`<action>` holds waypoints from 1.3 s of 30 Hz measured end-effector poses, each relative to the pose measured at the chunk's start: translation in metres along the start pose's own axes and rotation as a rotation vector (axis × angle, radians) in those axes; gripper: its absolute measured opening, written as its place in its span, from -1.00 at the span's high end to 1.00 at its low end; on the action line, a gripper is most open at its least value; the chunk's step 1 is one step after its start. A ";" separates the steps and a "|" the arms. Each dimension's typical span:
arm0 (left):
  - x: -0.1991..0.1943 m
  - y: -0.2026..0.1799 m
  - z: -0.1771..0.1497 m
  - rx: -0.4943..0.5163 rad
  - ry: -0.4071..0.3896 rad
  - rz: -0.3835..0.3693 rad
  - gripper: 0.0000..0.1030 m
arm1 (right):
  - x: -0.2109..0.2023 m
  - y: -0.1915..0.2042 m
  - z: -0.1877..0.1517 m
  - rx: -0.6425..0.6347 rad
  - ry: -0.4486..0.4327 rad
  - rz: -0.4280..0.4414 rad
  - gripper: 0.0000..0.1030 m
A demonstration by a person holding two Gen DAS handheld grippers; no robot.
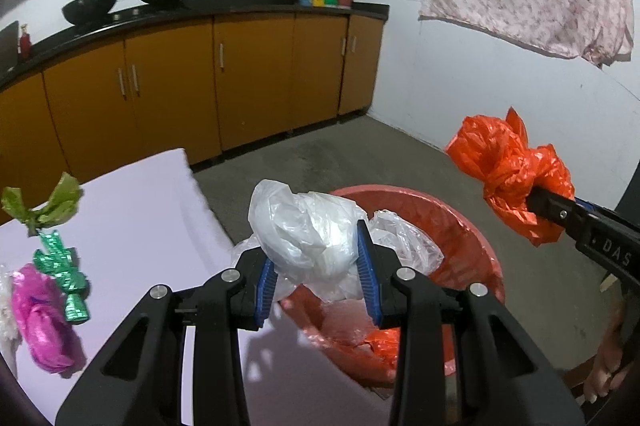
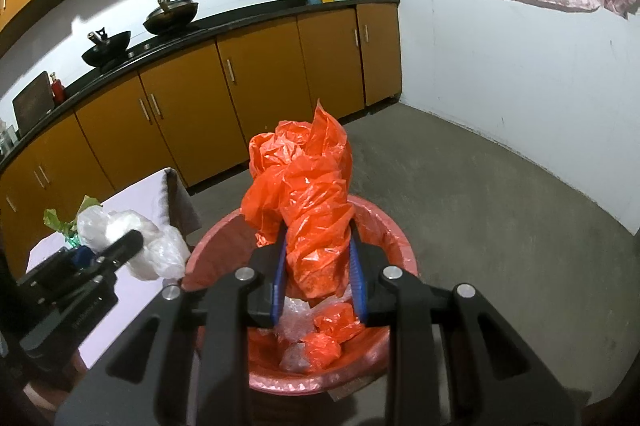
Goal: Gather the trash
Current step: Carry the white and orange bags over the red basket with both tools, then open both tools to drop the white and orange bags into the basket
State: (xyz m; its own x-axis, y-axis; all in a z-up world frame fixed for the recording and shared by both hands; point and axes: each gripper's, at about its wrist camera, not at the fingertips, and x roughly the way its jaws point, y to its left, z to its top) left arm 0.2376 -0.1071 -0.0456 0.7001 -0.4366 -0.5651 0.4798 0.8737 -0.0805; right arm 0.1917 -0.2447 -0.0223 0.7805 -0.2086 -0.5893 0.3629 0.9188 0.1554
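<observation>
My left gripper [image 1: 316, 266] is shut on a crumpled white plastic bag [image 1: 308, 226] and holds it over the near rim of the red bin [image 1: 476, 238]. It also shows in the right wrist view [image 2: 132, 244] with the white bag [image 2: 156, 250]. My right gripper [image 2: 318, 266] is shut on a crumpled orange plastic bag [image 2: 308, 194] above the red bin [image 2: 396, 246], which holds orange and clear plastic scraps. In the left wrist view the orange bag [image 1: 512, 178] hangs right of the bin.
On the white table [image 1: 140, 210] lie a green paper scrap [image 1: 44, 204], a shiny green wrapper [image 1: 62, 272] and a pink bag [image 1: 40, 318]. Orange cabinets [image 1: 248, 74] with a black counter stand behind. Grey floor [image 2: 500, 226] lies to the right.
</observation>
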 end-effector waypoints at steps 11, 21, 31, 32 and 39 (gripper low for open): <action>0.024 -0.019 -0.003 0.046 0.040 -0.060 0.28 | 0.021 -0.003 -0.002 0.036 0.021 0.010 0.47; 0.042 -0.027 -0.006 0.060 0.079 -0.089 -0.03 | 0.030 -0.008 0.000 0.052 0.019 0.024 0.35; 0.039 -0.010 -0.010 0.021 0.080 -0.063 -0.45 | 0.027 -0.016 -0.005 0.070 -0.003 0.027 -0.19; 0.036 -0.005 -0.010 0.010 0.076 -0.054 -0.46 | 0.027 -0.016 -0.005 0.070 -0.005 0.023 -0.25; 0.003 0.031 -0.015 -0.047 0.028 0.021 -0.65 | 0.014 0.003 -0.002 -0.009 -0.051 -0.002 -0.66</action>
State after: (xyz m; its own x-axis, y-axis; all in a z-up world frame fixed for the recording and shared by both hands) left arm 0.2472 -0.0779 -0.0620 0.6944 -0.4122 -0.5899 0.4395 0.8920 -0.1060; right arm 0.2021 -0.2442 -0.0318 0.8049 -0.2267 -0.5485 0.3598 0.9214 0.1472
